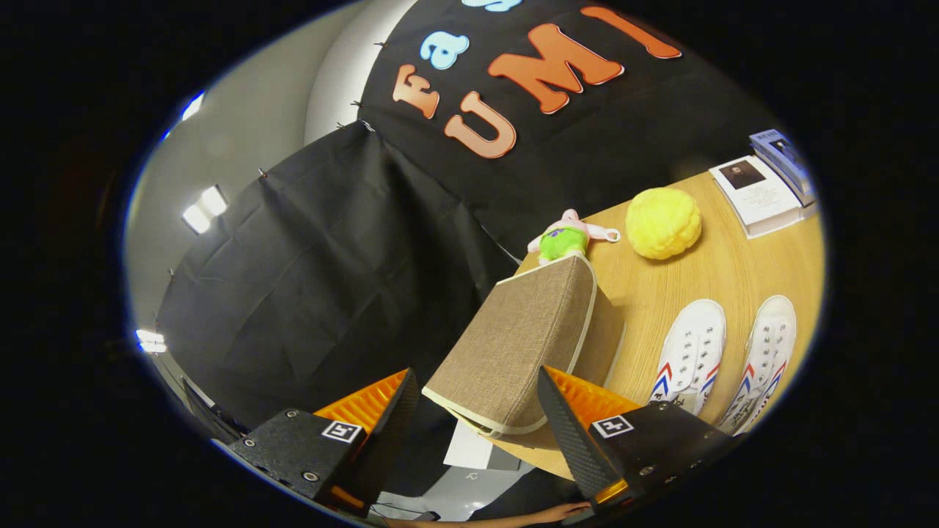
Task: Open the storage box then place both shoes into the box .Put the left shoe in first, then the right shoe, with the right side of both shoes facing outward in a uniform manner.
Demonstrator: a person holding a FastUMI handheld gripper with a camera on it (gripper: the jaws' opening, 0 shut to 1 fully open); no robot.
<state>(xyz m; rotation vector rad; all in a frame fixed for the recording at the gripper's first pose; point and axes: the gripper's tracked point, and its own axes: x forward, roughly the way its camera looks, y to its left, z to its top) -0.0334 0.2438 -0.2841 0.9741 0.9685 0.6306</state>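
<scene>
Right now your gripper (477,411) stands with its fingers apart, and the near edge of the storage box's lid (513,345) sits in the gap between them. Neither finger clearly presses on the fabric; the right one lies close against the lid's trimmed edge, the left one is off to the side, so judge this as a loose hold or a nudge, not a clamp. The lid is tilted up, its woven brown face turned toward you, which suits the first step: the storage box (611,341) has to be open before any shoe goes in. Its body shows only as a sliver behind the lid's right edge, so you cannot tell how far the opening is clear.

Beyond the lid, a small plush toy (566,238) lies on the counter (660,293), and a yellow ball (662,222) rests just beside it. Nearer you, to the right of the box, the two white shoes (691,352) lie side by side, toes pointing away, waiting untouched. Farther back, a book (755,194) sits near the counter's far corner.

Likely next, you lift the lid fully back, then reach right for the left shoe.
</scene>
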